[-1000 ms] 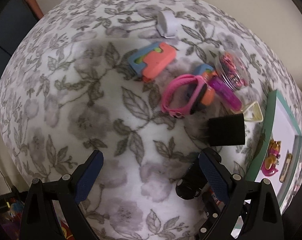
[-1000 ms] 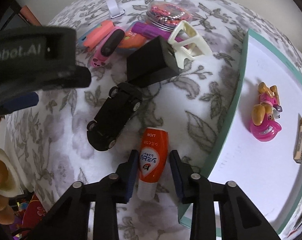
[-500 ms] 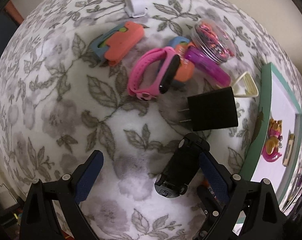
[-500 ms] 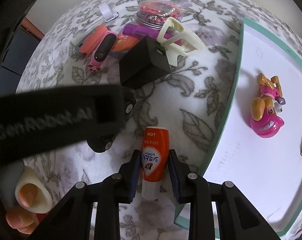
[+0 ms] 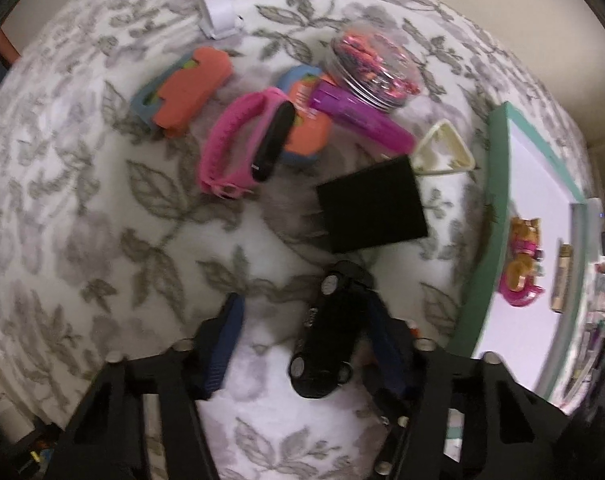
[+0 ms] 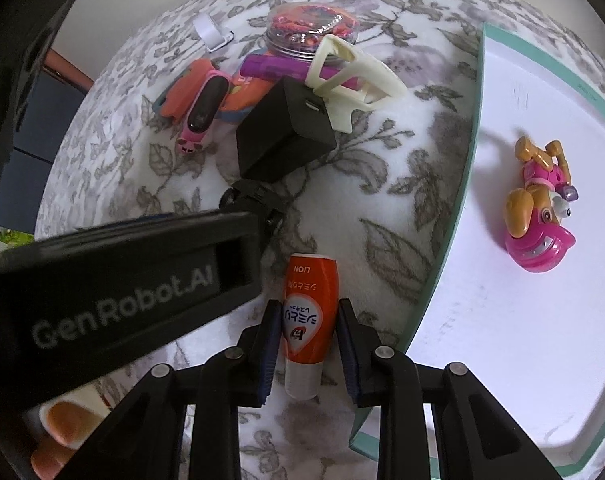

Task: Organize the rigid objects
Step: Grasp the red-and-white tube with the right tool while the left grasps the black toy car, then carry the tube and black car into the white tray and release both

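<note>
The green tray (image 6: 476, 128) on the right holds only a pink puppy toy (image 6: 538, 226); most things wait on the flowery blanket (image 5: 82, 208). The left tool (image 5: 302, 344) is spread around the black toy car (image 5: 328, 334). Only the right view shows the right tool (image 6: 306, 344) pinching the orange tube (image 6: 308, 312).

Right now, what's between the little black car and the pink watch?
Mostly bare flowery cloth. The black charger block sits just beside that stretch, between the black toy car and the pink watch, in the left wrist view.

Both wrist views look steeply down, close above the black charger block (image 5: 372, 206) (image 6: 284, 132) — shared; the right view sits right of it.
</note>
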Demonstrator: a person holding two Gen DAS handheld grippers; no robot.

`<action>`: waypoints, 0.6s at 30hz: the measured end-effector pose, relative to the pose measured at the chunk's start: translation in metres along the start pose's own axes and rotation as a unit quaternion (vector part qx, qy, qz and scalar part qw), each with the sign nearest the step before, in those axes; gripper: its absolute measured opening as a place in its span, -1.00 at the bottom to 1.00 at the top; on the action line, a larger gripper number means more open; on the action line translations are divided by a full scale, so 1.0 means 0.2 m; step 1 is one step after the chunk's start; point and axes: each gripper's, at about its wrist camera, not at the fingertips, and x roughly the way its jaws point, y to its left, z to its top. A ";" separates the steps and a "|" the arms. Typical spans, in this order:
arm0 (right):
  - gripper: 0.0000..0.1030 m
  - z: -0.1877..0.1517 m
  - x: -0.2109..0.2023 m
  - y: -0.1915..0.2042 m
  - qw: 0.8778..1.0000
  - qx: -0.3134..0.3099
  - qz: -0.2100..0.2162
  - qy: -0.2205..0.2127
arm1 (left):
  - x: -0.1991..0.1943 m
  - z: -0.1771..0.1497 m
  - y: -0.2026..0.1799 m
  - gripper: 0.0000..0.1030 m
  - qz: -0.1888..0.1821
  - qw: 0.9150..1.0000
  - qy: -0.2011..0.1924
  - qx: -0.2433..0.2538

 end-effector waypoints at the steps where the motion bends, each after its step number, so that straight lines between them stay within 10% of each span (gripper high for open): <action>1: -0.45 0.00 -0.01 -0.01 1.000 0.001 0.002 0.000 | 0.02 0.00 -0.01 -0.26 0.001 1.000 0.008 0.001; 18: -0.45 0.01 0.02 0.02 1.000 -0.001 0.001 -0.005 | 0.04 -0.01 -0.08 -0.44 0.023 1.000 0.006 0.013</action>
